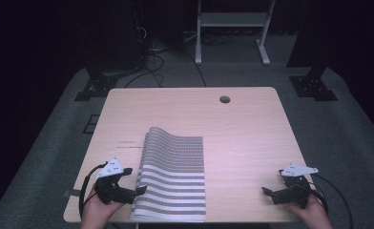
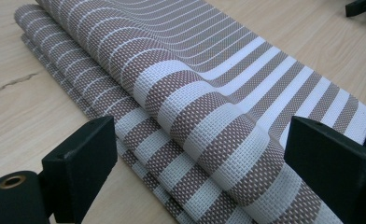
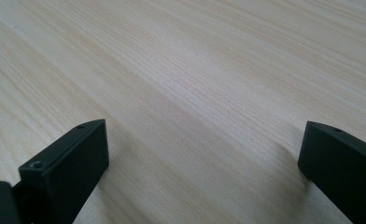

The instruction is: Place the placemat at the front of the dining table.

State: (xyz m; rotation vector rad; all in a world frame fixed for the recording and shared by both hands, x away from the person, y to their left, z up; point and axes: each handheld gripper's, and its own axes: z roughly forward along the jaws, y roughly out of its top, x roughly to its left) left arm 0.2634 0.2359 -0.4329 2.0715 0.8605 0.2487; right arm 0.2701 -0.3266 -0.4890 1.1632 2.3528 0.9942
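A folded striped mat (image 1: 173,176) lay on the desk (image 1: 242,129) at the middle of the near edge, its far end curling up slightly. The left gripper (image 1: 138,190) sat at the mat's near-left corner — jaws spread wide, straddling the folded edge without clamping it. The right gripper (image 1: 267,192) rested near the desk's near-right corner, well apart from the mat — jaws open over bare wood.

Light wooden table (image 1: 252,129) is standing on grey carpet (image 1: 347,143), a round cable hole (image 1: 224,99) showing near its far edge. White metal frame (image 1: 233,21) is standing beyond; black cables (image 1: 151,59) are trailing over floor. Surroundings are lying in darkness.
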